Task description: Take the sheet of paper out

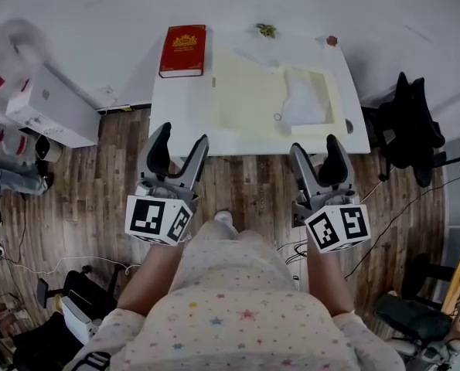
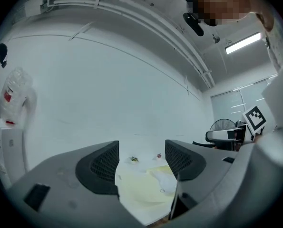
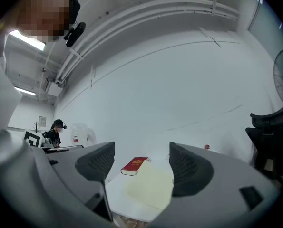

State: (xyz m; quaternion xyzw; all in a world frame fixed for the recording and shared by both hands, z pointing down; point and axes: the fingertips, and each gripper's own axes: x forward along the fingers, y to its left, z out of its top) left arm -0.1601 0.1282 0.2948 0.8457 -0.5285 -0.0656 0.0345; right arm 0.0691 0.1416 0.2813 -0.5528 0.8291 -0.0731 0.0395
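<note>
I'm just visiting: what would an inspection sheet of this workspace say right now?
Surface: white table.
Job's things: whitish sheet on the pale yellow mat's right part.
Clutter: red book at far left corner; green bit and red bit along far edge.
Grippers: left gripper and right gripper, jaws apart, empty, short of the table.
Cables: cable across the wood floor, right.
Surroundings: black chair right, white box left.

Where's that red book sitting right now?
In the head view, the red book lies at the far left corner of the white table, just left of the pale yellow mat.
</note>
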